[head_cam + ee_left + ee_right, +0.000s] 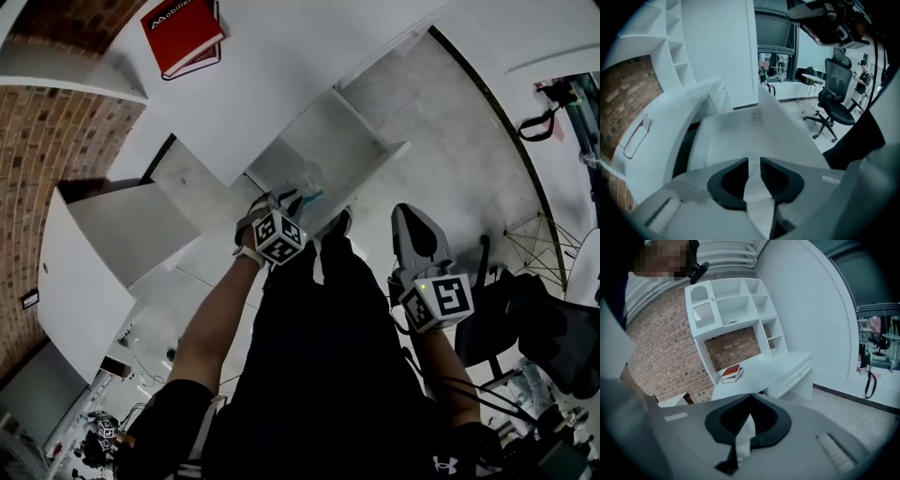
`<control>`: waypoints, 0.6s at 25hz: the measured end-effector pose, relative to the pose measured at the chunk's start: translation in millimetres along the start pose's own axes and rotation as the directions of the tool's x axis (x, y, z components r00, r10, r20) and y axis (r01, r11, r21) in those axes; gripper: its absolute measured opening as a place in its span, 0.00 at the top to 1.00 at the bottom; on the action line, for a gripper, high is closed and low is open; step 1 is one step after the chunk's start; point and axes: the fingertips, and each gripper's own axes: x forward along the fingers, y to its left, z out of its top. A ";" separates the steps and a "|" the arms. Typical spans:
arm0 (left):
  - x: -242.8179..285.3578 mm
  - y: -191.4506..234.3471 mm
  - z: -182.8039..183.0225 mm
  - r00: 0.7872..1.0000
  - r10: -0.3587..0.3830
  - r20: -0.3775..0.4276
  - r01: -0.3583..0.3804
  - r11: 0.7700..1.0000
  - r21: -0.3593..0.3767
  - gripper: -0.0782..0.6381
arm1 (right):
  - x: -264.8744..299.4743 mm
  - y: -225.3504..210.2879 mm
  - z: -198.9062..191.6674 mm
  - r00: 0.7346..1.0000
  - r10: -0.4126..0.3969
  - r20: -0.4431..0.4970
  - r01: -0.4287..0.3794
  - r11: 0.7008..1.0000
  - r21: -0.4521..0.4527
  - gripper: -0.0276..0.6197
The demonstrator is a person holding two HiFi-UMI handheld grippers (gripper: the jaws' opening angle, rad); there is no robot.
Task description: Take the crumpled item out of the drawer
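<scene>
left hand-held gripper (754,160) released | right hand-held gripper (750,395) clenched, empty | crumpled item (310,193) in drawer (726,138): likely light, soft; pinch mid-bulk

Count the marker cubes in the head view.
2. One marker cube sits on the left gripper, by the open drawer; the other is on the right gripper, at lower right. None seem hidden.

desk (281,84): white, on grey floor (441,141) | on top: red book (181,33) | drawer (323,141): pulled open
</scene>
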 end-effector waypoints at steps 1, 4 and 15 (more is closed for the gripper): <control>12.1 -3.3 -6.0 0.999 -0.033 -0.024 0.033 0.999 0.012 0.77 | -0.8 -2.8 -2.3 1.000 -0.021 -0.005 0.021 1.000 0.009 0.95; 44.0 -12.4 -24.0 0.986 -0.134 -0.100 0.137 0.990 0.025 0.77 | -0.8 -11.4 -9.3 0.997 -0.074 -0.015 0.075 0.997 0.037 0.95; 109.3 -23.7 -58.5 0.929 -0.150 -0.338 0.248 0.930 0.270 0.73 | 4.2 -32.6 -34.7 0.984 -0.168 -0.059 0.174 0.977 0.121 0.95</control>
